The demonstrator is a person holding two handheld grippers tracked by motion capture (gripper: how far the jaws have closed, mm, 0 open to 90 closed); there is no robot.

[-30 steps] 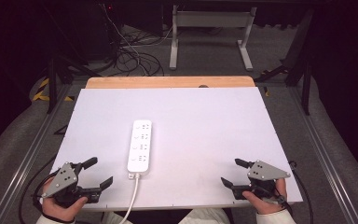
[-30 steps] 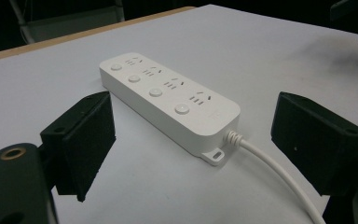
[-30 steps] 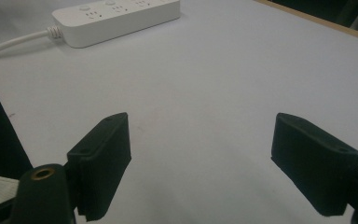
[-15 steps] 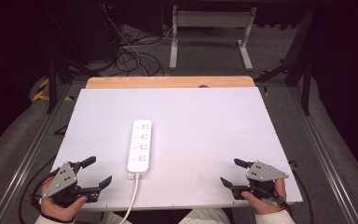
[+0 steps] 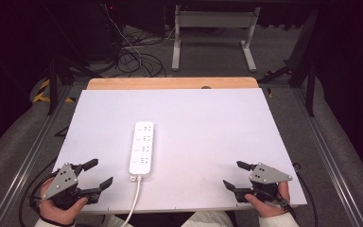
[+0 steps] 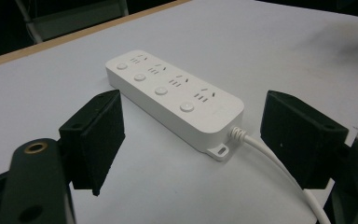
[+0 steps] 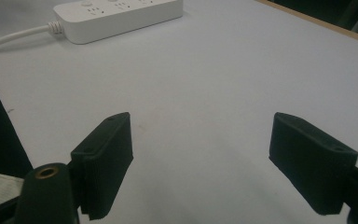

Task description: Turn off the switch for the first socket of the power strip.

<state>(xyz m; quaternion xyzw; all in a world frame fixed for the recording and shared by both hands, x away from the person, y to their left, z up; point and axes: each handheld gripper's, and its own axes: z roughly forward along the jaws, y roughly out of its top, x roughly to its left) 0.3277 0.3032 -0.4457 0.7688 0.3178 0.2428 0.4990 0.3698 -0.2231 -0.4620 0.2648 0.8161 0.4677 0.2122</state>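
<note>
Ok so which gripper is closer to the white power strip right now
Left. The left gripper sits just beside the power strip, off its cable end, jaws open. The right gripper is farther off, near the table's other front corner.

A flat white rectangular tabletop with a light wooden strip along its far edge fills the middle of the high view. A white plastic four-socket power strip lies flat on it, left of centre, lengthwise toward the far edge. Its white cable runs off the near edge.
</note>
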